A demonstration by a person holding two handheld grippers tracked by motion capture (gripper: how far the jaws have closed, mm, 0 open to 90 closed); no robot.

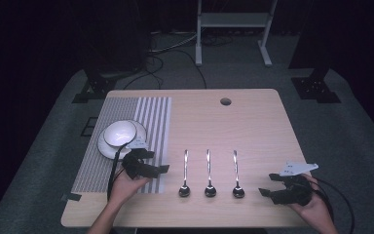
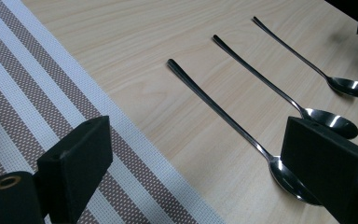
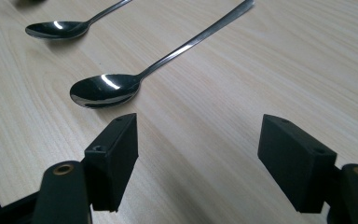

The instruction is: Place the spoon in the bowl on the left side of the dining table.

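Counter (image 1: 253, 122): a pale wooden top is carrying everything, a round hole near its far edge.
Mat (image 1: 126, 117): a striped mat is lying along the counter's left side.
Bowl (image 1: 121, 133): a white bowl is sitting on a saucer (image 1: 108, 149) on the mat.
Left claw (image 1: 153, 168): it is hovering at the mat's right edge, jaws spread and pinching nothing, pointing toward the spoons.
Right claw (image 1: 268, 185): it is hanging low near the counter's front right corner, jaws spread wide and gripping nothing, just right of the spoons.
Spoons: left spoon (image 1: 185, 175), middle spoon (image 1: 209, 175) and right spoon (image 1: 236, 175) are lying side by side between the claws, bowls toward the person.
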